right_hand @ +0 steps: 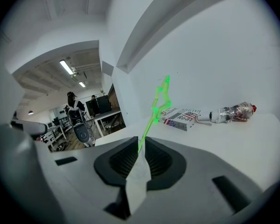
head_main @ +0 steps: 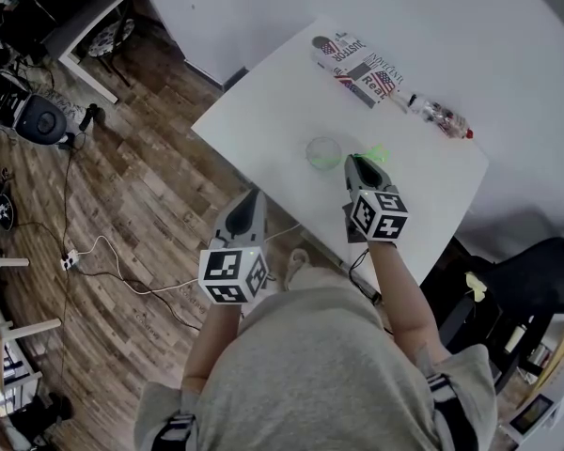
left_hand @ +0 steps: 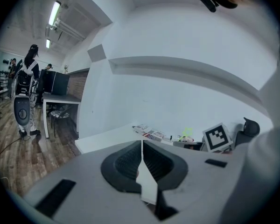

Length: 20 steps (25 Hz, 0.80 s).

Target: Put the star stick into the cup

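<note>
A clear greenish cup stands upright near the middle of the white table. Just to its right, my right gripper is shut on the thin stem of the green star stick. In the right gripper view the stick rises from the closed jaws, star end up and away; the cup does not show there. My left gripper hangs off the table's near-left edge over the floor, jaws shut with nothing between them. From the left gripper view the star is small and far.
A printed flag-pattern packet and a wrapped bottle-like object lie along the table's far side. A black office chair stands at the right. Cables and a white power strip run over the wooden floor at the left.
</note>
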Available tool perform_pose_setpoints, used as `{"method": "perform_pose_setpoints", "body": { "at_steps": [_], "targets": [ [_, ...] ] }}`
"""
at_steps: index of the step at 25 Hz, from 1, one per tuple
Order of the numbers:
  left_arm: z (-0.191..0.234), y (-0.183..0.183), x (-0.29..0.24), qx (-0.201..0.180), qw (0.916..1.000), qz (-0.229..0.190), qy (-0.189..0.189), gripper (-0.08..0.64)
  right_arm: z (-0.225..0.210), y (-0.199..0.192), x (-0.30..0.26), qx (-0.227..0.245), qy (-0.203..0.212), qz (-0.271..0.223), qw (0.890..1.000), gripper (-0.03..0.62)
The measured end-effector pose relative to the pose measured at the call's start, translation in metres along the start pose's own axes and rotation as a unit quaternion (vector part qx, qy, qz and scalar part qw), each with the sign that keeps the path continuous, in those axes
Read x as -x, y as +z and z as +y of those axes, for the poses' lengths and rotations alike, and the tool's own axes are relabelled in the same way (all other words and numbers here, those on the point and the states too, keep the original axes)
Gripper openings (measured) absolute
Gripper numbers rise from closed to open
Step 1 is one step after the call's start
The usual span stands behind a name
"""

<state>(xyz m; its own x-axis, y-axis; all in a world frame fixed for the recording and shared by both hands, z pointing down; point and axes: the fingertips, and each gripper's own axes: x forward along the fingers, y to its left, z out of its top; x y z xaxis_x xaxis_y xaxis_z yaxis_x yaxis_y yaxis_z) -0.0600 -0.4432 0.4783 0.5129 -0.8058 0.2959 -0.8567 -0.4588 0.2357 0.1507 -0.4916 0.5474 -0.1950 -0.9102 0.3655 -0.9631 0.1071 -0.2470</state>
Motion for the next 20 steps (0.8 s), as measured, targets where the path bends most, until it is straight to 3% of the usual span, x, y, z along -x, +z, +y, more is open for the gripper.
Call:
{"method": "perform_pose_setpoints", "body": {
  "at_steps": [13, 20],
  "targets": [
    [-0.014, -0.004, 0.035, -0.006, 0.9999, -0.011, -0.008, 0.014, 0.018, 0.005, 0.048, 0.0, 0.006, -0.028, 1.0, 0.046],
    [-0.026, -0.012, 0.07, -0.011, 0.9997, -0.015, -0.017, 0.014, 0.056, 0.019, 0.101, 0.036, 0.023, -0.068, 0.997, 0.043]
  ]
}}
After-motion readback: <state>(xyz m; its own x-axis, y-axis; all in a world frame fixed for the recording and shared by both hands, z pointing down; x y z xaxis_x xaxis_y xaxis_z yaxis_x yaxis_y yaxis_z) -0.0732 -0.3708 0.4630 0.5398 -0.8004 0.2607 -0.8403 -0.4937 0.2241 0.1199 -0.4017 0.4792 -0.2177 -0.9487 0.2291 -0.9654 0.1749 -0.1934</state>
